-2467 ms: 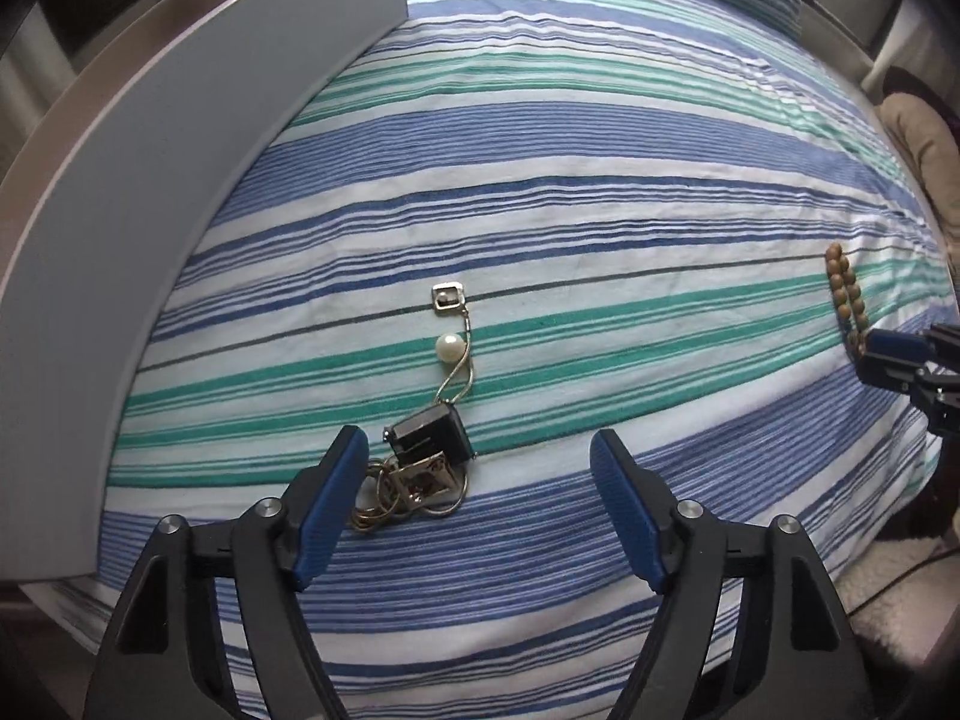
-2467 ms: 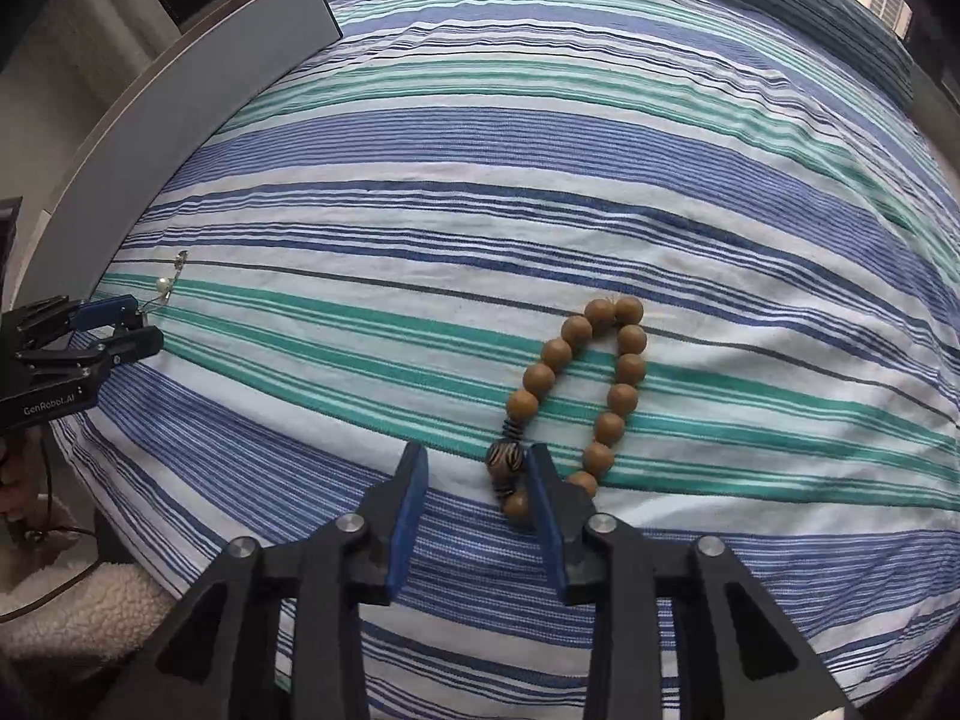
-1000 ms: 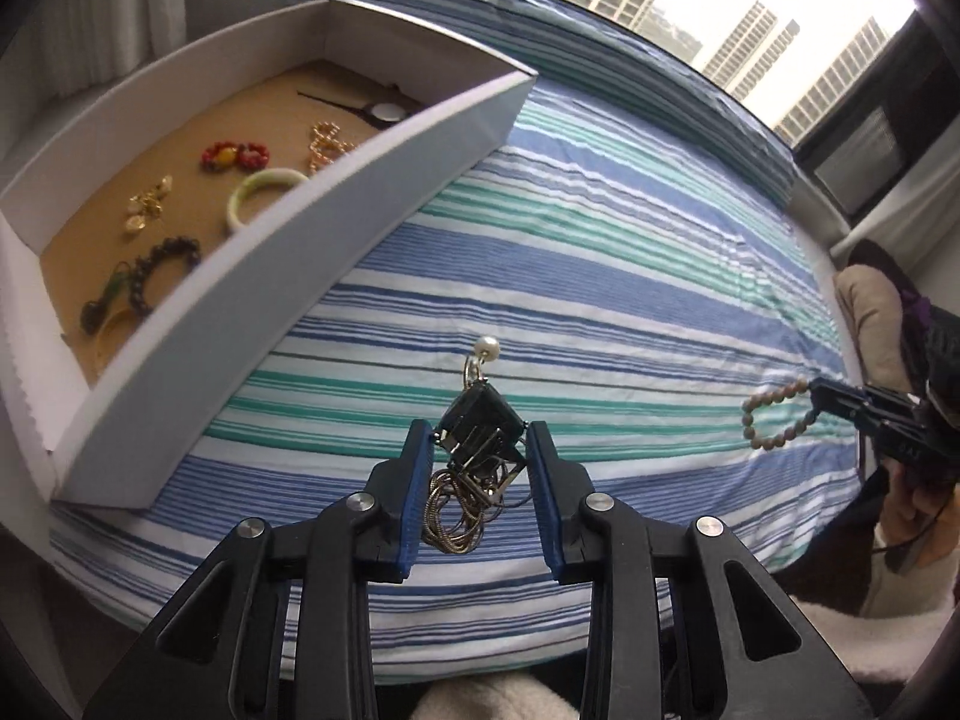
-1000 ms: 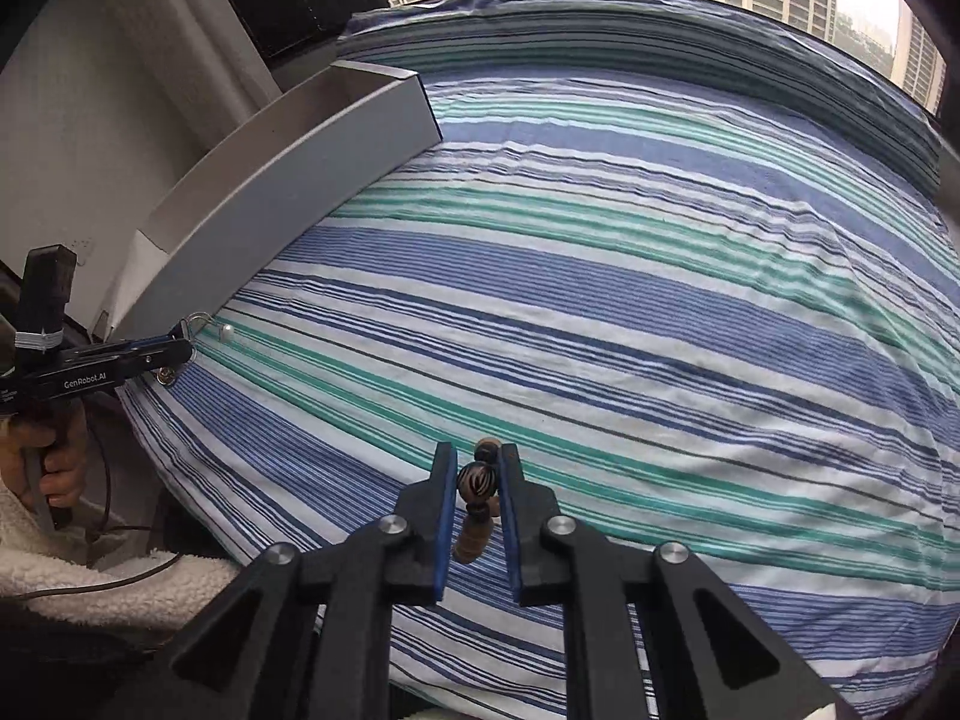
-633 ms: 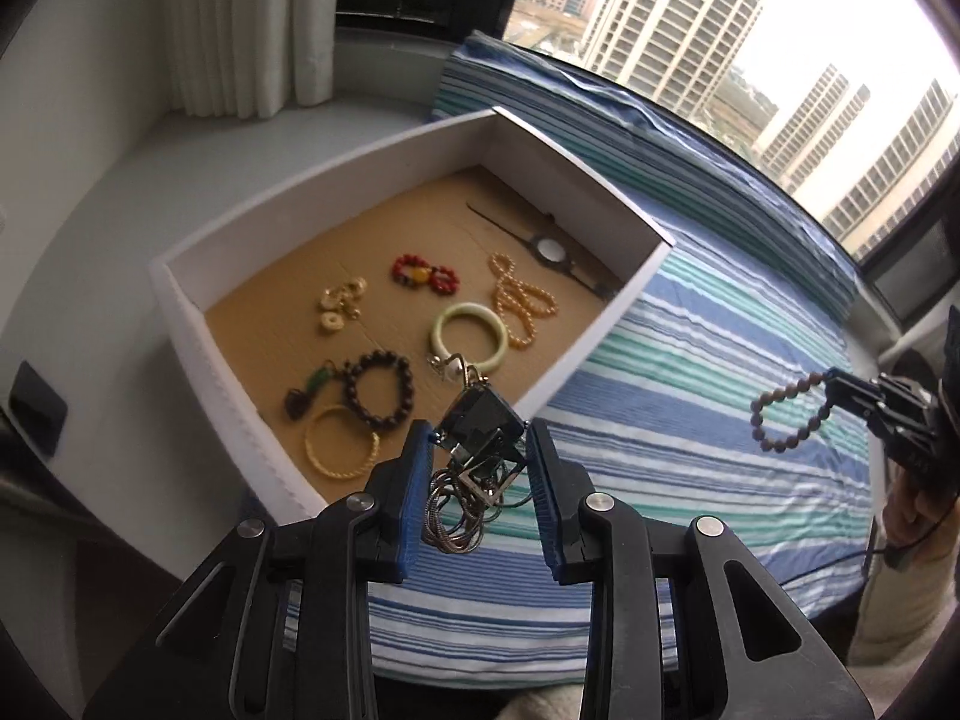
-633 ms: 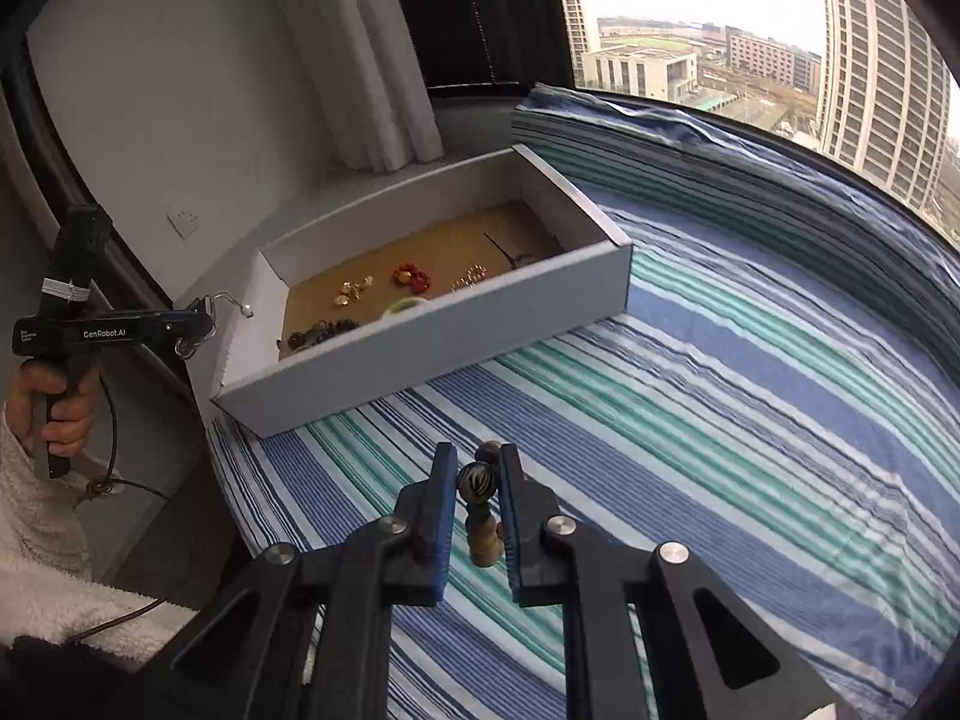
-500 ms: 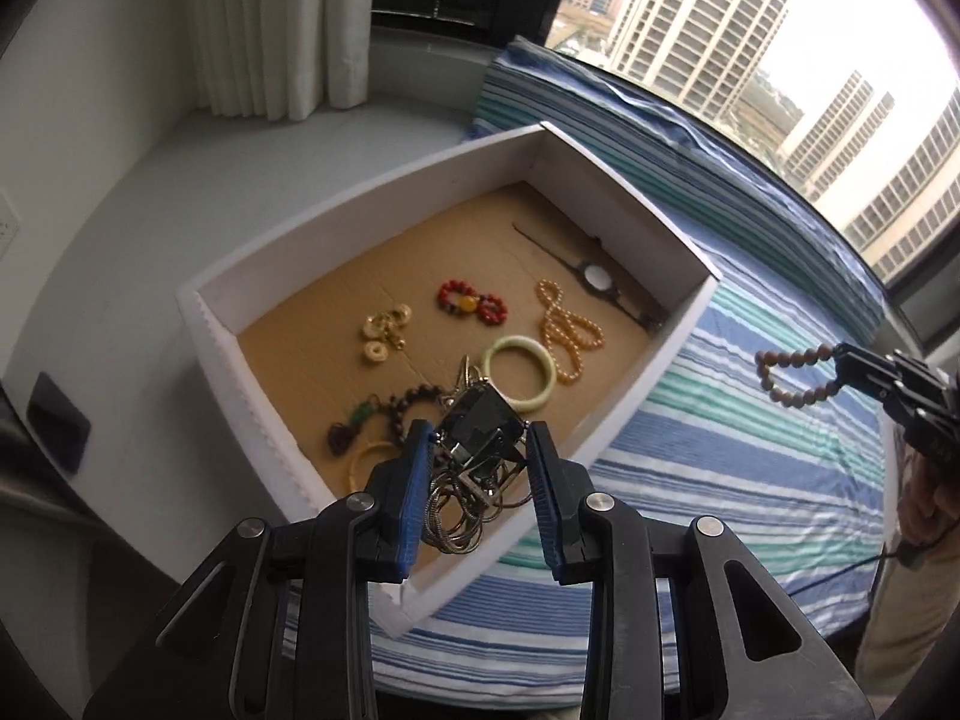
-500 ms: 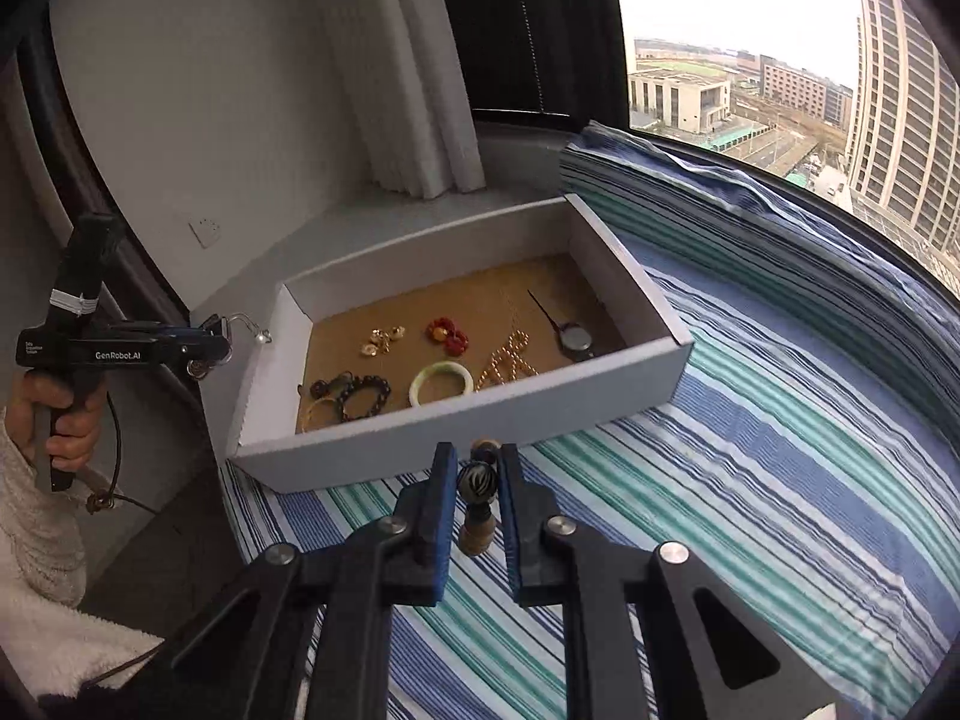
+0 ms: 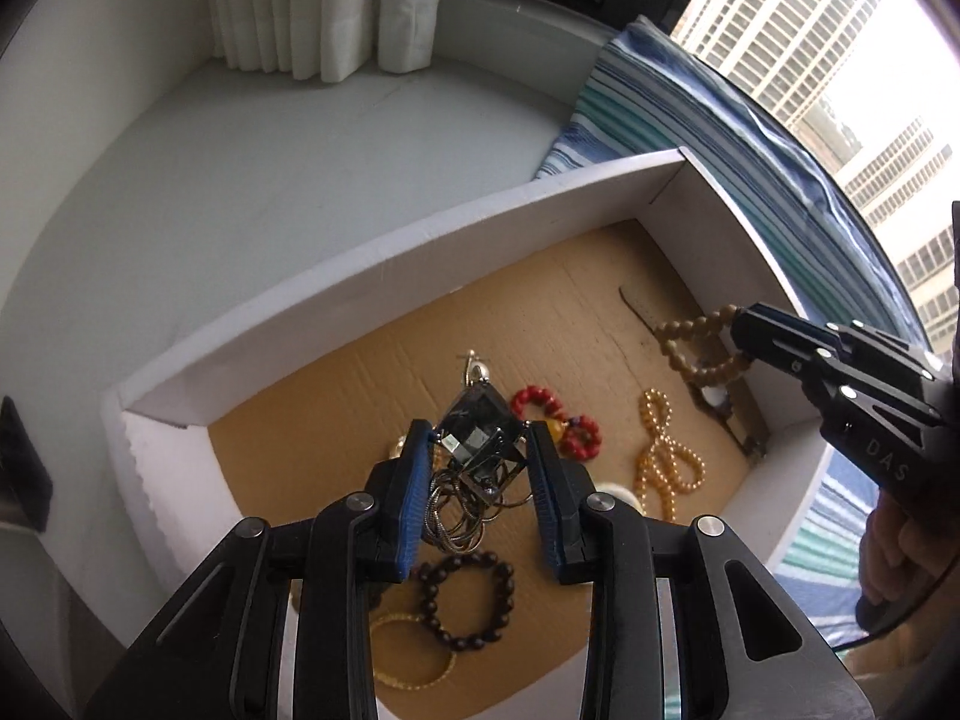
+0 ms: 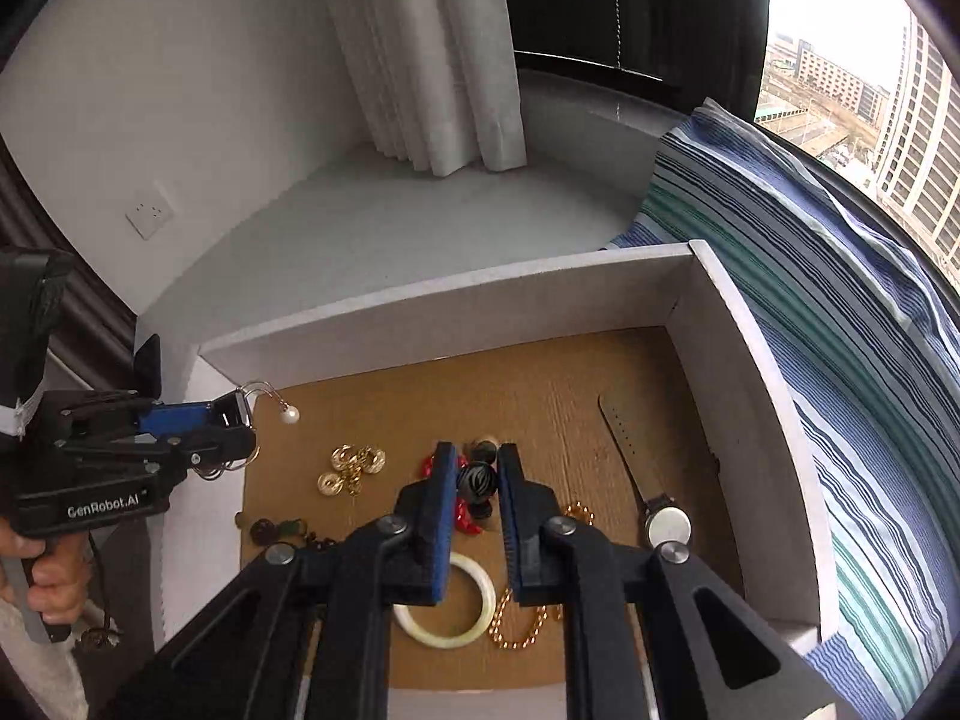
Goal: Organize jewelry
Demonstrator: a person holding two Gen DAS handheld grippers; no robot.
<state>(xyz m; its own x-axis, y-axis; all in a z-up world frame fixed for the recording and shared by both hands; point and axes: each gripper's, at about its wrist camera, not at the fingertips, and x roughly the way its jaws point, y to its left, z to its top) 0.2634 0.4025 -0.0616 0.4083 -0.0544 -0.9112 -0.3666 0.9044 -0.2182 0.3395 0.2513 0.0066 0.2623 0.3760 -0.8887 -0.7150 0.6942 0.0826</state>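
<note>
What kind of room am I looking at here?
Most likely a bedroom in a high-rise flat: a striped bedsheet, white curtains at a window, and tower blocks outside. An open jewelry box rests on the bed.

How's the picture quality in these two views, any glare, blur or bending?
Left wrist view: window blown out white, box wall bowed by the fisheye, red bracelet slightly smeared. Right wrist view: sharper, sky overexposed, dark vignette at corners.

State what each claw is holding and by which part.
Left claw holds the pearl necklace by its dark square pendant, chain hanging below. Right claw holds the wooden bead bracelet by its dark striped bead. Both hang above the box.
</note>
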